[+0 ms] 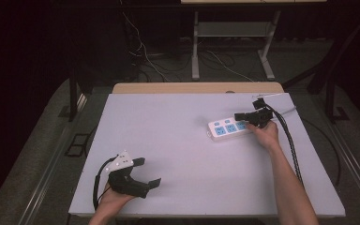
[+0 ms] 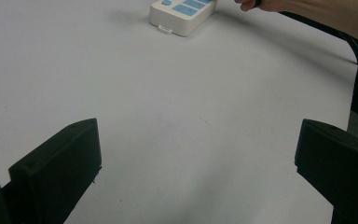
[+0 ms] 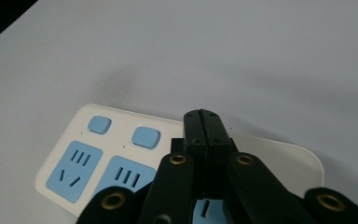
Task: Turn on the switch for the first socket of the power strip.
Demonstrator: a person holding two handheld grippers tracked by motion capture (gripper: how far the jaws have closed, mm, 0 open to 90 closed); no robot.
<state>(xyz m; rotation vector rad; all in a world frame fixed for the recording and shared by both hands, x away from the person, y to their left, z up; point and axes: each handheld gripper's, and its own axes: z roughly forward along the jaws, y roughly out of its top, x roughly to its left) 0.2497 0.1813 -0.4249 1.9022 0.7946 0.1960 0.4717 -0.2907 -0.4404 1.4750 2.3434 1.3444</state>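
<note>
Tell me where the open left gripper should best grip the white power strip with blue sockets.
Probably across the narrow width of the white power strip at its free left end, coming down from above. It lies flat on the white table, and the shut right gripper hovers over its right end, so the left gripper has room there.
</note>
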